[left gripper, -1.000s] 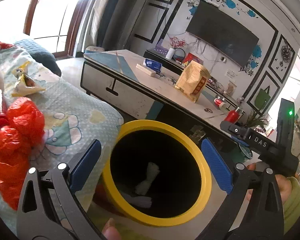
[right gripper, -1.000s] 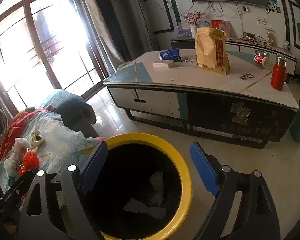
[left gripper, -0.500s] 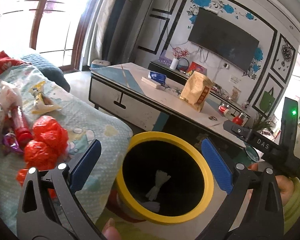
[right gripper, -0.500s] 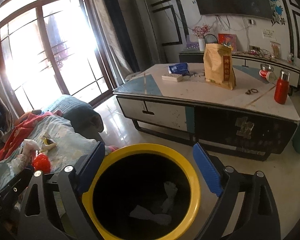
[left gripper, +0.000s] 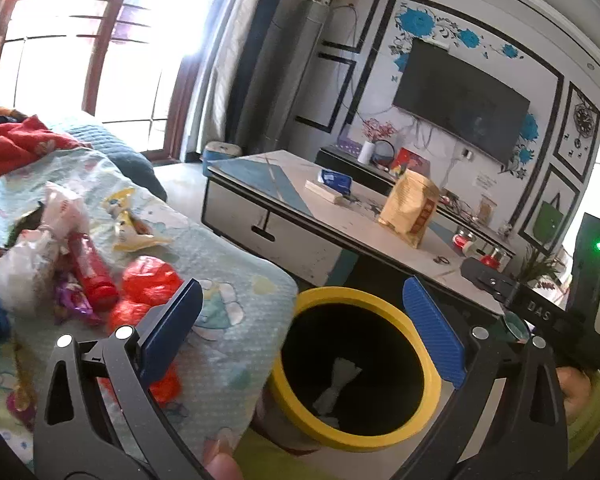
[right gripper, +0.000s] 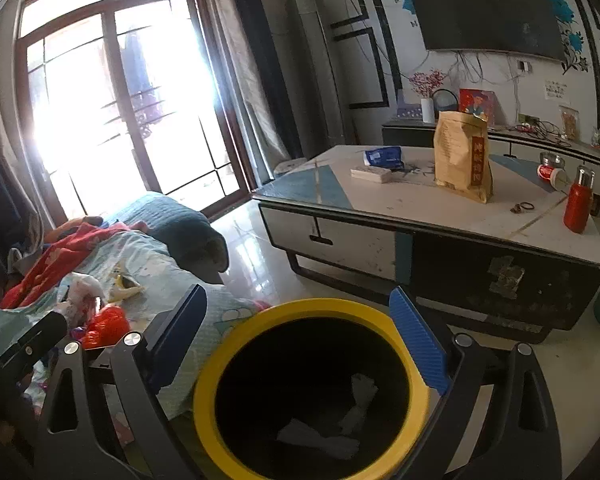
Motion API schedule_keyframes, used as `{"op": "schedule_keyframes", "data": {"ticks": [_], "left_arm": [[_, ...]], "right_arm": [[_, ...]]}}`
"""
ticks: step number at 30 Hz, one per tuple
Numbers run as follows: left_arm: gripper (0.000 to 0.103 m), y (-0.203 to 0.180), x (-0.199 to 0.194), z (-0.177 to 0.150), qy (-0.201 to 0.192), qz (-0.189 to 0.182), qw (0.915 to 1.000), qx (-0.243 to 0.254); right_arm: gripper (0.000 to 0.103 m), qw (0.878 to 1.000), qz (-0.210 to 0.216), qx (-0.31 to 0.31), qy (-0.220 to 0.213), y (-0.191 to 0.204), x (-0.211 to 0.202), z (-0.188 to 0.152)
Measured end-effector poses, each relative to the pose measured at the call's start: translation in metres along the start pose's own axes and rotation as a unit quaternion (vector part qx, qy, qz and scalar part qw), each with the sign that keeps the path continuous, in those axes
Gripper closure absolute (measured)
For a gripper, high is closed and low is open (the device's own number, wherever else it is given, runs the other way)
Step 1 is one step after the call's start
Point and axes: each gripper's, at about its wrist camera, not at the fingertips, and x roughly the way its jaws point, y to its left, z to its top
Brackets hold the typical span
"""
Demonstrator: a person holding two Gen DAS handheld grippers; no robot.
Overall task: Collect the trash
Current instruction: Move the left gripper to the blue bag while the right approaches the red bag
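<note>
Both views now sit higher above the yellow-rimmed round black bin (left gripper: pixel 356 376), and the right gripper's jaws have just been opening, nothing between them. Left wrist view: left gripper (left gripper: pixel 300 332) spread, empty; crumpled red plastic bag (left gripper: pixel 150 280) and wrappers lie on the pale blue patterned blanket (left gripper: pixel 236 320). Right wrist view: right gripper (right gripper: pixel 300 340) spread over the bin; white paper scraps (right gripper: pixel 340 424) lie inside.

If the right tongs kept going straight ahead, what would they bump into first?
Probably the yellow-rimmed trash bin. The right tongs stand open, nothing in them, aimed down at its dark mouth, where white scraps lie. Depth is unclear.
</note>
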Motion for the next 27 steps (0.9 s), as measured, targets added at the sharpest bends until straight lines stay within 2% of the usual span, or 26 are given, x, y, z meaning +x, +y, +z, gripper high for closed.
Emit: {"op": "schedule_keyframes", "data": {"ticks": [14,27], "left_arm": [[0.011,0.03,-0.025,0.009,-0.032,0.035,0.9985,-0.025],[0.011,0.078,-0.059,0.022,-0.074,0.09,0.9914,-0.059]], "right_arm": [[0.012,0.998,0.045,-0.034,-0.001,0.043,-0.005,-0.003],[0.012,0.994,0.086,-0.07,0.011,0.093,0.0,-0.008]]}}
